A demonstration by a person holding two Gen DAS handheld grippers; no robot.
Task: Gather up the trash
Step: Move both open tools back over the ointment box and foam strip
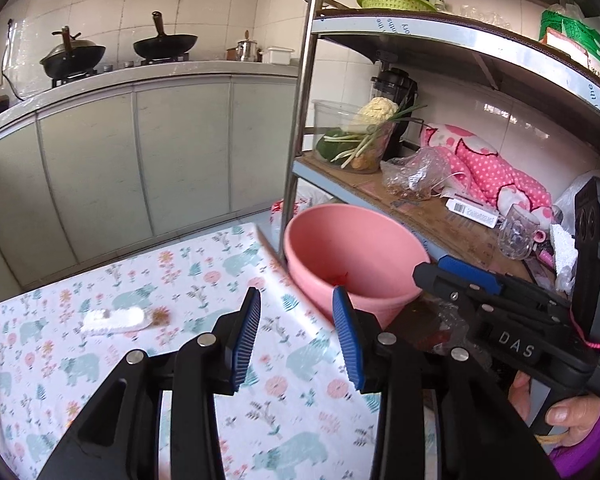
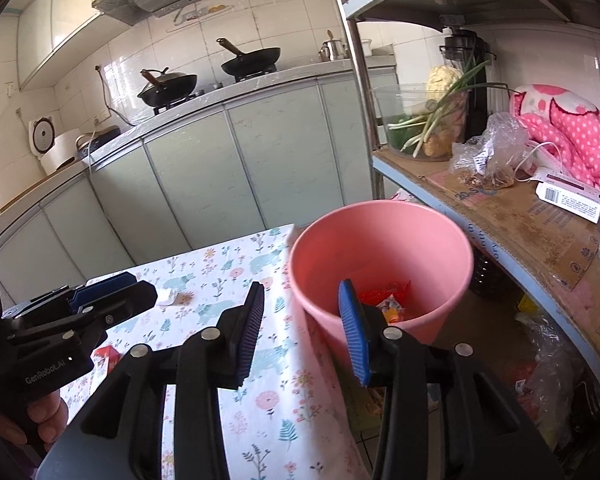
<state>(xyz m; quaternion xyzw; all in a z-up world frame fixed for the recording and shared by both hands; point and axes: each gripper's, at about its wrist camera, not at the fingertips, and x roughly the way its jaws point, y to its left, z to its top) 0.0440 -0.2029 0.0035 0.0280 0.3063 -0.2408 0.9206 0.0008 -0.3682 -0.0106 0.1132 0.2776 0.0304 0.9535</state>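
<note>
A pink bucket [image 1: 352,252] stands off the right edge of the table, beside the shelf; it also shows in the right wrist view [image 2: 380,248] with red and yellow wrappers [image 2: 392,304] at its bottom. A white wrapper [image 1: 114,320] with a brown scrap [image 1: 161,315] lies on the floral tablecloth [image 1: 100,360]. A red packet [image 2: 106,356] lies on the cloth near the left gripper. My left gripper [image 1: 296,336] is open and empty above the table's right edge. My right gripper [image 2: 304,328] is open and empty by the bucket's near rim.
A metal shelf post [image 1: 300,120] rises behind the bucket. The cardboard-lined shelf [image 1: 440,220] holds a bowl of vegetables [image 1: 356,136], a plastic bag [image 1: 416,172], a pink cloth and a glass [image 1: 516,236]. Cabinets and a counter with woks [image 1: 164,46] lie beyond.
</note>
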